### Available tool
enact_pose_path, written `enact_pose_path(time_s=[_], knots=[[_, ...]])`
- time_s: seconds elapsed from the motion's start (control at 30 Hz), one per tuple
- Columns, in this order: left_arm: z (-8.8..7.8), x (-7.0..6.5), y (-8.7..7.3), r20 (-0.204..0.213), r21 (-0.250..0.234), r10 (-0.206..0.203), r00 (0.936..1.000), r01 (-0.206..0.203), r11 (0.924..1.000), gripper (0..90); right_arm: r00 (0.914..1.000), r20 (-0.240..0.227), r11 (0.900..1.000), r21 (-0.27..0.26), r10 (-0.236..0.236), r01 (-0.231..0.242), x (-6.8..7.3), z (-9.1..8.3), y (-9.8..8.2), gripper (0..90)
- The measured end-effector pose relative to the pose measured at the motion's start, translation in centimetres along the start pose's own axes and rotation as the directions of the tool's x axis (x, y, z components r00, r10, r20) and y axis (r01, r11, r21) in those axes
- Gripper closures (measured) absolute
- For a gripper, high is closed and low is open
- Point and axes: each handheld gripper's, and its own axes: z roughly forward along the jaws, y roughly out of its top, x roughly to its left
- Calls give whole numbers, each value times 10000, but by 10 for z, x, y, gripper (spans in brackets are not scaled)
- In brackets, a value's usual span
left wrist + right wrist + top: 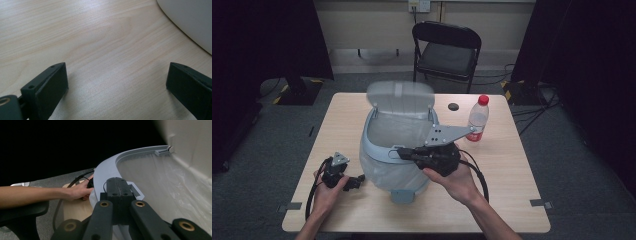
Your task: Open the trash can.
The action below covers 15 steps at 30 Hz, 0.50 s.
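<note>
Black jaws of the right gripper (117, 185) are pressed together on the grey rim of the bin (377, 150) at the table's (512, 200) middle, while the left gripper (117, 82) rests wide open and empty on the wood beside it.

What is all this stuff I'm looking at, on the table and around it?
Table: one, light wood, centre.
Bin: one, pale grey with clear liner, lid up, mid-table.
Water bottle: one, clear with red cap, upright right of the bin.
Folding chair: one, black, beyond the table.
Left tool: black, jaws open over bare wood, left of the bin.
Right tool: black, jaws shut at the bin's rim.
Hands: two, left, right.
</note>
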Motion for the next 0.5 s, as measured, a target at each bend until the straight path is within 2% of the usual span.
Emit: enact_pose_path(time_s=[0.13, 0.3, 0.5], knots=[[0, 0, 0, -44, 23, -91, 9999, 91, 10000, 21, 9999, -48, 9994, -319, 108, -110, -2, -2, -3, 897], [0, 0, 0, -45, 25, -86, 10000, 87, 10000, 21, 9987, 509, 9995, -302, 102, -87, -2, -15, -4, 841], [0, 1, 0, -49, 37, -99, 9999, 99, 9999, 21, 9925, 1133, 9981, -459, 466, -417, -13, -37, -14, 803]])
